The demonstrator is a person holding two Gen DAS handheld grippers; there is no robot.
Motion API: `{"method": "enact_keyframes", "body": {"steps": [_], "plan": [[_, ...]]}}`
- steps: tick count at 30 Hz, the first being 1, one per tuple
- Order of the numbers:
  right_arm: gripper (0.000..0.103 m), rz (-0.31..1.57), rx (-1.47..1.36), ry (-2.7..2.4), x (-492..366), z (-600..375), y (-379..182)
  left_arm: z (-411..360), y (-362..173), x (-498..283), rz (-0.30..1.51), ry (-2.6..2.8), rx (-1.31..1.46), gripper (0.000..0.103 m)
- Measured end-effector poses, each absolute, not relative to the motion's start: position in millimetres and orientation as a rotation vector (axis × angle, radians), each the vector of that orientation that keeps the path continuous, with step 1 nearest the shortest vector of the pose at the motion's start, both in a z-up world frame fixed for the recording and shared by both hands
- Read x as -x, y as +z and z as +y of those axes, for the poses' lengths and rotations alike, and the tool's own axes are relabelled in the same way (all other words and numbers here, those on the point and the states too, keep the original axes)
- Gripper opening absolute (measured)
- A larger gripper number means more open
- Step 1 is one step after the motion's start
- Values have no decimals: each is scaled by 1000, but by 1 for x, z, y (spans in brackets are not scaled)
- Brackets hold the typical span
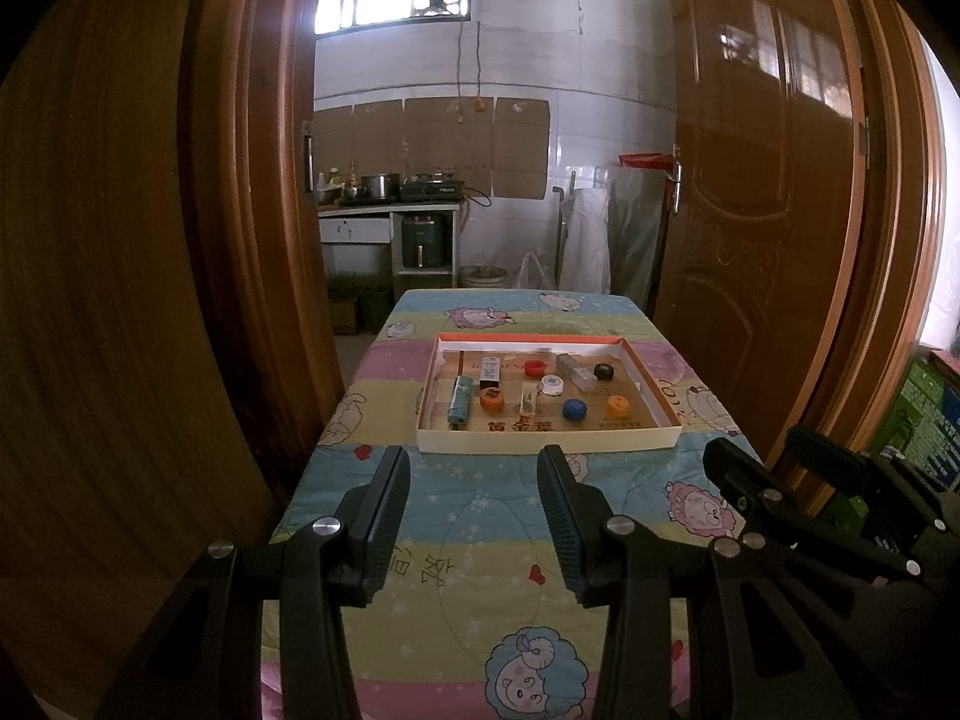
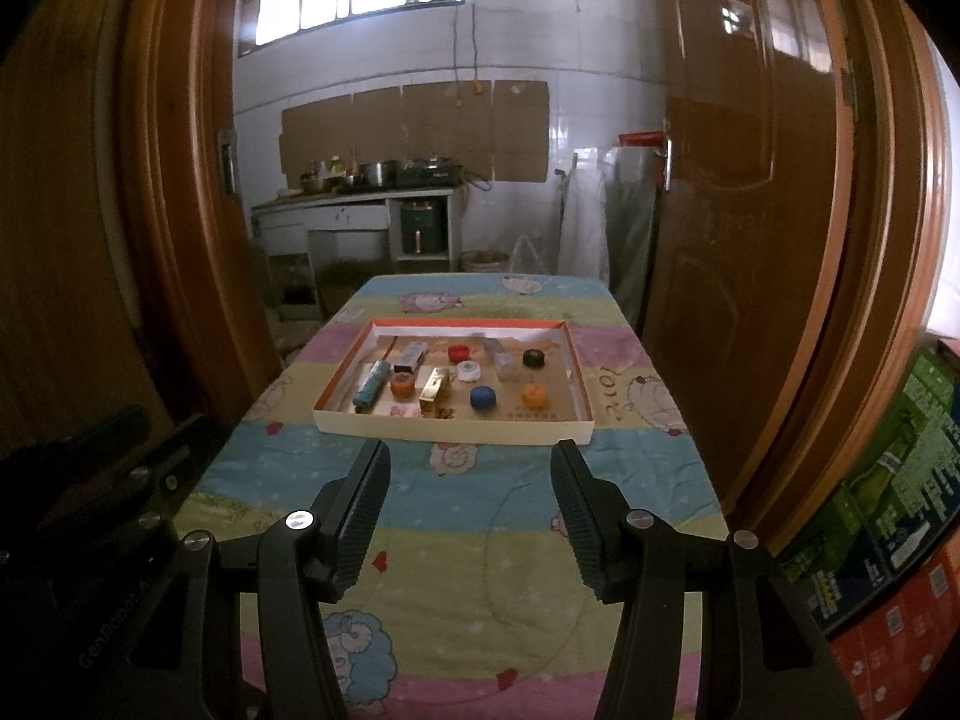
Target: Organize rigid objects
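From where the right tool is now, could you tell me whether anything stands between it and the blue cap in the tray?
Only the tray's near wall lies between the open right tool and the blue cap. The cloth before the tray is bare.

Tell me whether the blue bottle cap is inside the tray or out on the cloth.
Inside. The blue cap lies on the tray's floor, within its white walls, near the front edge.
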State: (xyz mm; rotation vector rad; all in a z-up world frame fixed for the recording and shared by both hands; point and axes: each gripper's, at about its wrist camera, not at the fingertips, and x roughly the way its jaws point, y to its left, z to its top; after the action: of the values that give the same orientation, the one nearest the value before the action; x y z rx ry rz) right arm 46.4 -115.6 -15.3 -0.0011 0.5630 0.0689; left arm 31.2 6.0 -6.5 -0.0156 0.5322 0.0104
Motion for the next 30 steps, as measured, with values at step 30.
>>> {"method": "enact_keyframes", "body": {"steps": [30], "plan": [[58, 559, 2, 71, -44, -116, -15, 6, -7, -31, 531, 11, 16, 44]]}}
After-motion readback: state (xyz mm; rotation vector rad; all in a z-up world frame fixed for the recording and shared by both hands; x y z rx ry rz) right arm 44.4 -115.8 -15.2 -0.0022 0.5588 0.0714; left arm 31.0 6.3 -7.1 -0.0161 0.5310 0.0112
